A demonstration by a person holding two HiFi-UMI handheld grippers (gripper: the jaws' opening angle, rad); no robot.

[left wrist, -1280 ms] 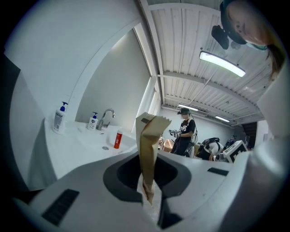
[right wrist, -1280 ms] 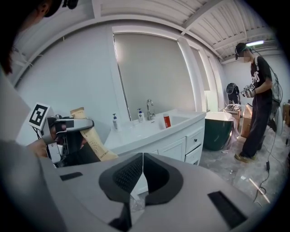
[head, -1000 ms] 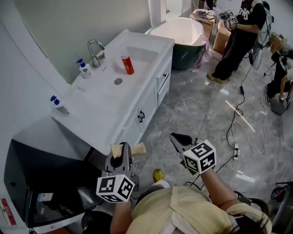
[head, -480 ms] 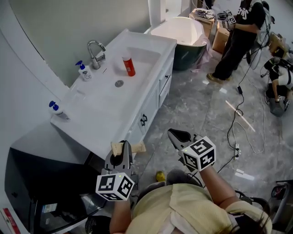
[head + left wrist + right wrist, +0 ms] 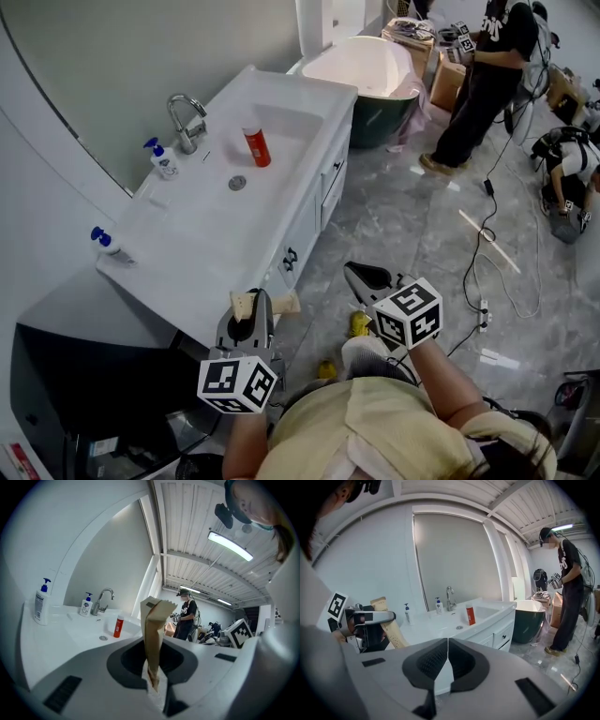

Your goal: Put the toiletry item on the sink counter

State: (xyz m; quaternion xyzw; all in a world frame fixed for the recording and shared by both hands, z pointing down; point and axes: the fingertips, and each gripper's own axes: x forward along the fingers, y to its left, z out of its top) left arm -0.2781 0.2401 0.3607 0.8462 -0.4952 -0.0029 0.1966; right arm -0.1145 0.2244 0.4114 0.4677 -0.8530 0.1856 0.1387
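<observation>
My L claw (image 5: 247, 323) clamps the tan tube (image 5: 283, 304), long axis crosswise to jaws. Sink counter (image 5: 202, 239) lies just ahead-left, nearer L of my 2 claws. R claw (image 5: 366, 277) closed, empty.

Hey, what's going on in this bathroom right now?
A person with a gripper in each hand is beside the white sink counter. The left gripper is clamped on a tan tube, which is not yet on the counter. The right gripper is shut and empty. A red bottle stands in the basin, and another person stands by the bathtub.
</observation>
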